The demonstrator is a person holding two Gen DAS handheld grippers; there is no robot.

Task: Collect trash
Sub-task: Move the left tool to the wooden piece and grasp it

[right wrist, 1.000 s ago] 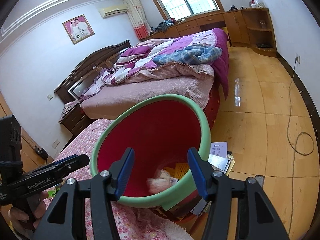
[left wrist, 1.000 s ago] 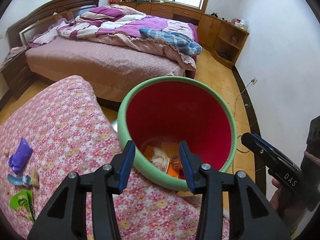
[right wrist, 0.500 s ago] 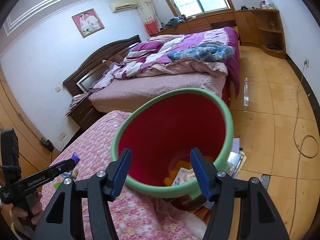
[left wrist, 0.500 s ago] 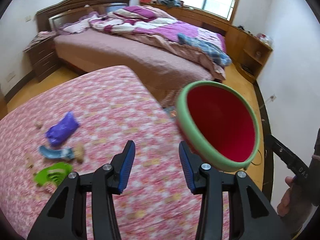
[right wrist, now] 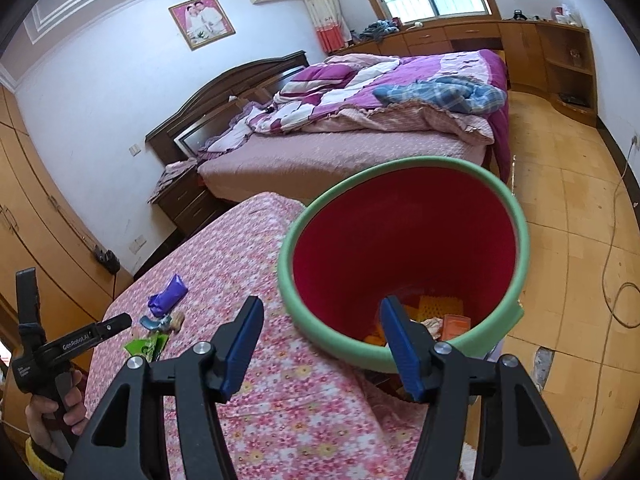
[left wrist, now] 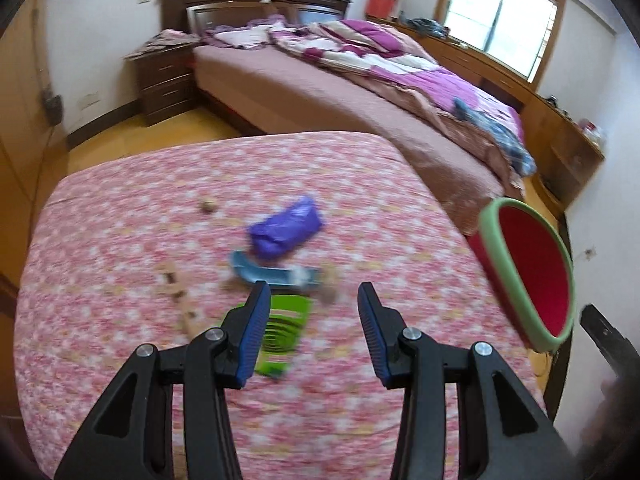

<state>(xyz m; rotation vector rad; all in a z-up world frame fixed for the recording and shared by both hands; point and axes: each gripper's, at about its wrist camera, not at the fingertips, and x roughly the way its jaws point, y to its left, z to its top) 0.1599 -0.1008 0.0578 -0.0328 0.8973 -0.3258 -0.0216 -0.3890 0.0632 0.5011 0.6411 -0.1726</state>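
Trash: purple wrapper [left wrist: 286,226], blue wrapper [left wrist: 276,274], green packet [left wrist: 282,330] clustered mid-frame on the floral desk [left wrist: 120,240], some scraps nearby; blurred.
Bearing: just ahead of the left gripper [left wrist: 310,330]; green packet closest, partly behind its left finger [left wrist: 252,336].
Axis: blue wrapper lying crosswise to the fingers.
Nearer hand: left; right gripper [right wrist: 320,346] over by the bin [right wrist: 404,264], lower right.
Left fingers: released, empty.
Right fingers: released, just been widening, empty.
Likely next: lowering left onto the green packet.

Floral cloth on bench [left wrist: 360,184], matt; bin [right wrist: 404,264] smooth plastic; purple wrapper [left wrist: 285,229] beside bin, glossy film.
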